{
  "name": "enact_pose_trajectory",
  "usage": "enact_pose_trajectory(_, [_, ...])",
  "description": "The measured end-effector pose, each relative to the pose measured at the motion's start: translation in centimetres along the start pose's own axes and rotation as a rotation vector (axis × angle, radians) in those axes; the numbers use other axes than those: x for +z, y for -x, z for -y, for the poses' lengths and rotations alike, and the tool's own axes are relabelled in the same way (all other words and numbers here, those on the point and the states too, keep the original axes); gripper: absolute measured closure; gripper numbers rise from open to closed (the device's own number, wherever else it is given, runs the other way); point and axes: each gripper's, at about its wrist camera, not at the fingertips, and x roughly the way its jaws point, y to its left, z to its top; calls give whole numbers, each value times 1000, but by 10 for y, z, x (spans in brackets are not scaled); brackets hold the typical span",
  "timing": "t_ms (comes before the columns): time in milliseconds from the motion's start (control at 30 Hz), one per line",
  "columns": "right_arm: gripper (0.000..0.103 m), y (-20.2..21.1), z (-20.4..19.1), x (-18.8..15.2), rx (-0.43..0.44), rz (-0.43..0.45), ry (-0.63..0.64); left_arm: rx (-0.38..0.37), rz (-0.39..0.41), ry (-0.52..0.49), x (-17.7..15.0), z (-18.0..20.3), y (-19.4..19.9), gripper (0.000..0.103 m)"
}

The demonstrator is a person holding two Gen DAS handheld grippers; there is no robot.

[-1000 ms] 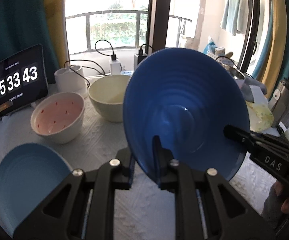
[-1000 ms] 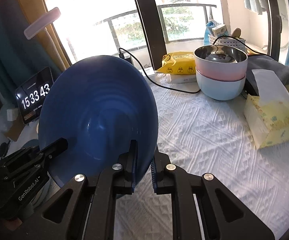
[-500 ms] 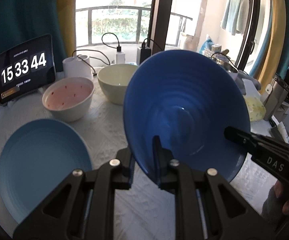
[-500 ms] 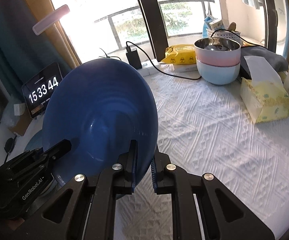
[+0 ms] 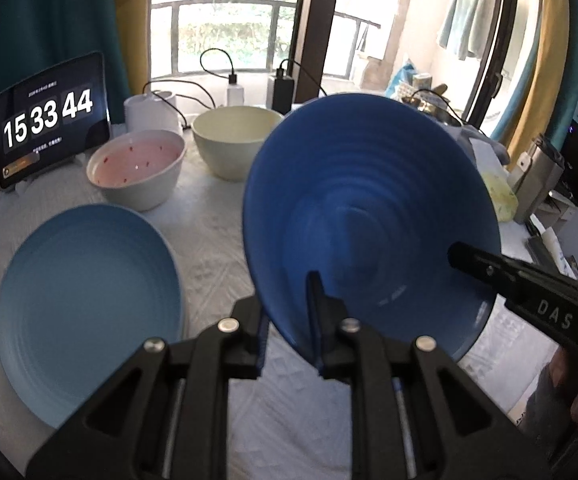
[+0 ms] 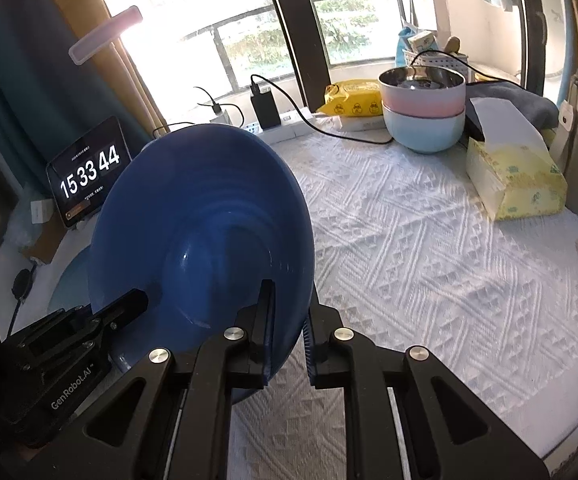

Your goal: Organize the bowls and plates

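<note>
dark blue plate tilted, rim between both hand-held grippers

A dark blue ribbed plate is held up off the table, tilted nearly on edge, its rim pinched by the left gripper at the bottom and the right gripper at its side. A light blue plate lies flat on the white cloth to its left. Behind that stand a pink-lined bowl and a cream bowl, side by side; far right, a pink bowl sits nested in a pale blue bowl.
</note>
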Motion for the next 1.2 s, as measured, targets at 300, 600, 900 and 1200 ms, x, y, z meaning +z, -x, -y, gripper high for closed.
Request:
enact_pose_trajectory(300, [84,7,6,-6,-15,-34,-37,-34,-64,5,-8,2,-4,85])
enact_pose_trajectory(600, [78,9,14,-5,-34,-30,-67,-29,-82,13,-9,0,-8,84])
enact_pose_trajectory(900, [72,9,10,3,-30,-20,-56,-35,-95,14,-1,0,-10,80])
enact_pose_trajectory(1200, [72,4,11,12,-35,-21,-51,-18,-88,6,6,-1,-9,79])
